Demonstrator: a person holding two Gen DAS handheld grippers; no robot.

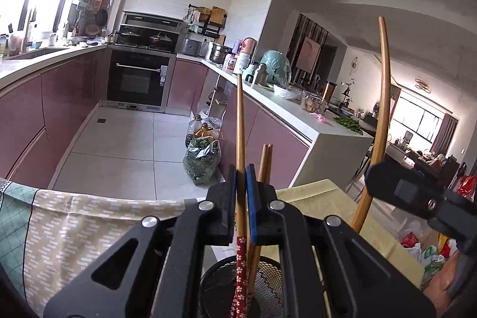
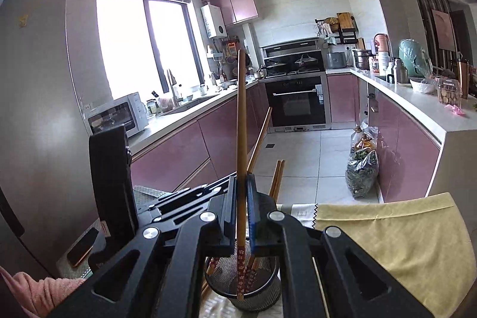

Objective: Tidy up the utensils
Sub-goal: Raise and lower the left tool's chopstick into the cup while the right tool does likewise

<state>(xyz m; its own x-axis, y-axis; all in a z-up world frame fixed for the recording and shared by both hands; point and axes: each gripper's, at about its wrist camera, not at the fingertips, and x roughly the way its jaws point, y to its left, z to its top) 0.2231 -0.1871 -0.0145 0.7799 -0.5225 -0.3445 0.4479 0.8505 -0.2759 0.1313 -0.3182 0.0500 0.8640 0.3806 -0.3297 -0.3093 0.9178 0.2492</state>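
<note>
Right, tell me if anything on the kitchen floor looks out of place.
Yes: a clear bag of leafy greens and oil bottles sit on the tiled floor against the pink cabinet base, not stored away. Nothing looks spilled. Each gripper holds one chopstick upright over the mesh utensil holder, as expected.

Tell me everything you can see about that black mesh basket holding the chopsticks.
The round black wire-mesh basket stands upright on a cloth-covered table, just below both tools. Its solid dark rim tops see-through metal mesh walls. Several wooden chopsticks with red flowered ends stand or lean inside it. The right tool is shut on one of these chopsticks above it; nothing grips the basket itself.
</note>
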